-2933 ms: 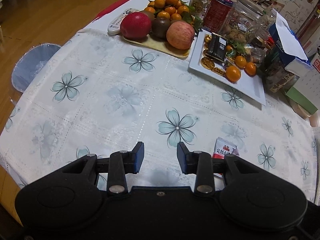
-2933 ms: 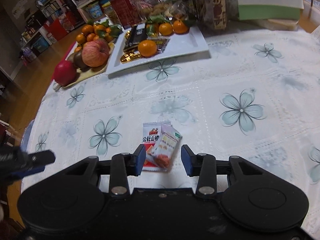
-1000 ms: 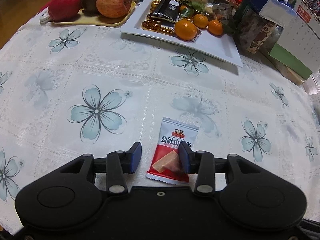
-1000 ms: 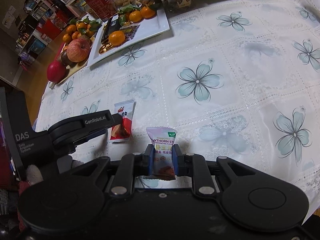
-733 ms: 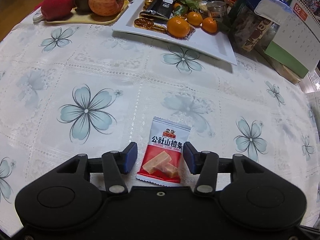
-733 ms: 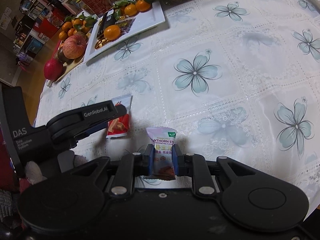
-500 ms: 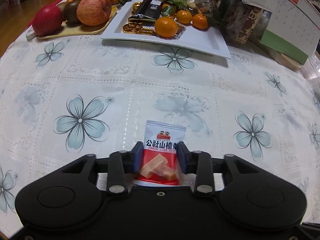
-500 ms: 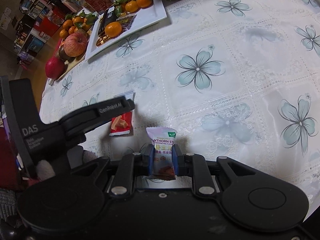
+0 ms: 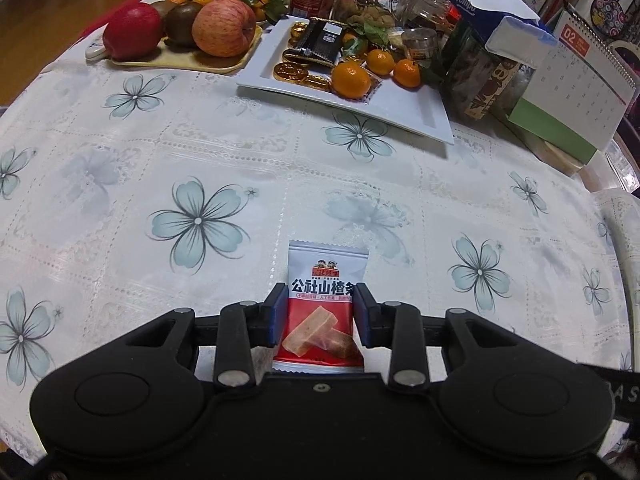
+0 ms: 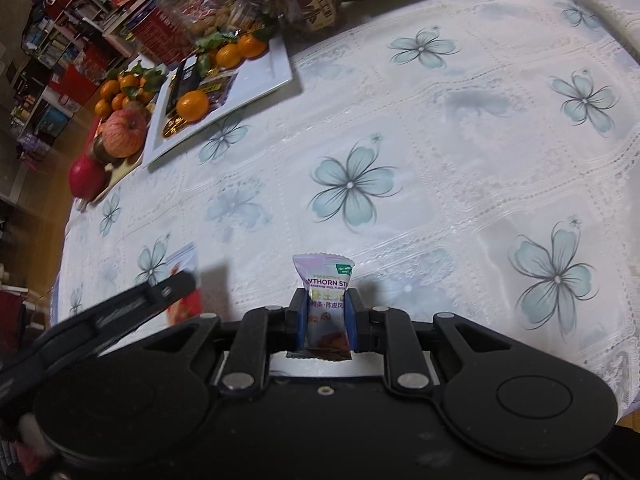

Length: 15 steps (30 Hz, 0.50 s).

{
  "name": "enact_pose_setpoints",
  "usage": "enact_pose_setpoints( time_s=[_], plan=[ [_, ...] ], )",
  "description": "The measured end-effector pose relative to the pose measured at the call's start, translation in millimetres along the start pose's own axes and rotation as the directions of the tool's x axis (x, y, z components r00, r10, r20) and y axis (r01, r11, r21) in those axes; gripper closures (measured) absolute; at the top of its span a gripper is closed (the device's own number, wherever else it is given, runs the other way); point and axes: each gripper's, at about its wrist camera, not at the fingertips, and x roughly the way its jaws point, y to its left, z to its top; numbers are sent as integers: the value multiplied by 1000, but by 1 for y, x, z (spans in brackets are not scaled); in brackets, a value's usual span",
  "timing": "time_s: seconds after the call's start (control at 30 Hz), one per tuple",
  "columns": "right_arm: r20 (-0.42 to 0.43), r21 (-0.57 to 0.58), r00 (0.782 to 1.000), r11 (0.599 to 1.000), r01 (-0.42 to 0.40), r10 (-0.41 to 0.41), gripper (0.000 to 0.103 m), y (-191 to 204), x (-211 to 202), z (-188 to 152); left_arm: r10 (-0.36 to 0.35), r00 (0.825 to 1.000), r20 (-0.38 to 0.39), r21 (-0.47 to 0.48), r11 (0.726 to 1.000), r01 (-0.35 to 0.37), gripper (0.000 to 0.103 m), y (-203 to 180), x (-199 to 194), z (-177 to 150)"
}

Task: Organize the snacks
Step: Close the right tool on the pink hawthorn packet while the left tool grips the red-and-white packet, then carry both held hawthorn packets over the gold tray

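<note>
Left gripper (image 9: 316,314) now clamping red packet (image 9: 320,312), seemingly lifted

Red-and-white plastic hawthorn snack packet (image 9: 321,312), upright, pinched between blue fingers (image 9: 275,314). Small lilac foil hawthorn candy wrapper (image 10: 326,308), upright, squeezed between the other fingers (image 10: 301,320) above floral surface (image 10: 440,152).

the left gripper (image 9: 316,316) has closed on the red snack packet (image 9: 320,312) and lifted it.
</note>
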Motion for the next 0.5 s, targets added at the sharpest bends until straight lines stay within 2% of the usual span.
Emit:
enact_pose_setpoints(
  time_s=[0.13, 0.23, 0.3, 0.4, 0.5],
  plan=[
    [34, -16, 999, 1000, 22, -22, 82, 2, 0, -2, 9, 1000, 12, 14, 1000, -9, 60, 11, -23, -14],
    [92, -43, 995, 999, 32, -28, 82, 9, -4, -8, 16, 999, 50, 32, 999, -17, 60, 19, -46, -27],
    [148, -75, 988, 996, 45, -34, 82, 14, -9, -16, 10, 997, 72, 9, 1000, -10, 60, 28, -61, -39],
    [235, -127, 972, 991, 52, -21, 82, 18, -22, -33, -23, 998, 62, -55, 998, 27, 60, 46, -78, -62],
    [281, -120, 960, 992, 23, 12, 82, 11, -36, -57, -38, 998, 47, -107, 993, 42, 60, 59, -88, -85]
  ],
)
